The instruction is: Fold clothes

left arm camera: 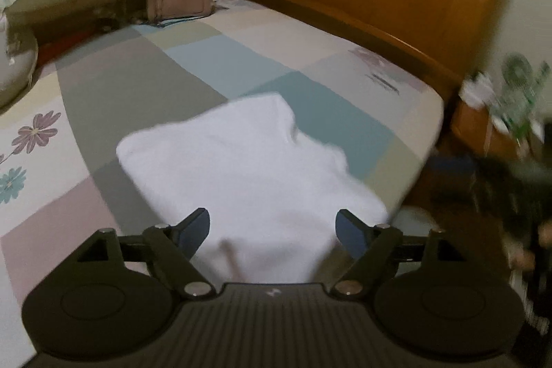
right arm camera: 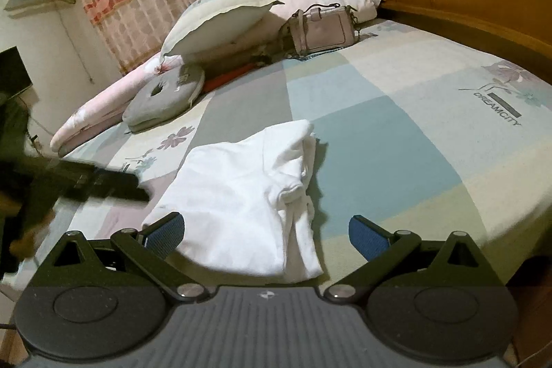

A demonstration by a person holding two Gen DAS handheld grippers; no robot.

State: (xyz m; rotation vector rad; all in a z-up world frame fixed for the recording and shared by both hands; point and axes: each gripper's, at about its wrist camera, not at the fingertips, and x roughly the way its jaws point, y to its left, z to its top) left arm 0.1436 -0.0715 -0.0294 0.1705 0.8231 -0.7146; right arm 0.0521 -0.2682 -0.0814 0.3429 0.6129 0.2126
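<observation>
- On the bed (left arm camera: pixel 114 81), through the left wrist view, the white garment (left arm camera: pixel 241 168) lies folded on the patchwork cover, near the edge. The left tool (left arm camera: pixel 272 226) stands wide apart above its near end with nothing between the pads. The picture is smeared, so whether a pad brushes the cloth I cannot tell.
- Risk here, as I judge it: a pad catching the top layer would drag the fold open or tug the garment toward the bed's edge.
- From the right wrist view, the garment (right arm camera: pixel 241 188) shows bunched, loose folds along its right side. The right tool (right arm camera: pixel 265 230) is also spread wide and empty, straddling the near end.
- Risk: closing on only the top layer would peel it off; the bunched side could spill out. The handbag (right arm camera: pixel 322 28) and pillow (right arm camera: pixel 214 19) sit well apart.
</observation>
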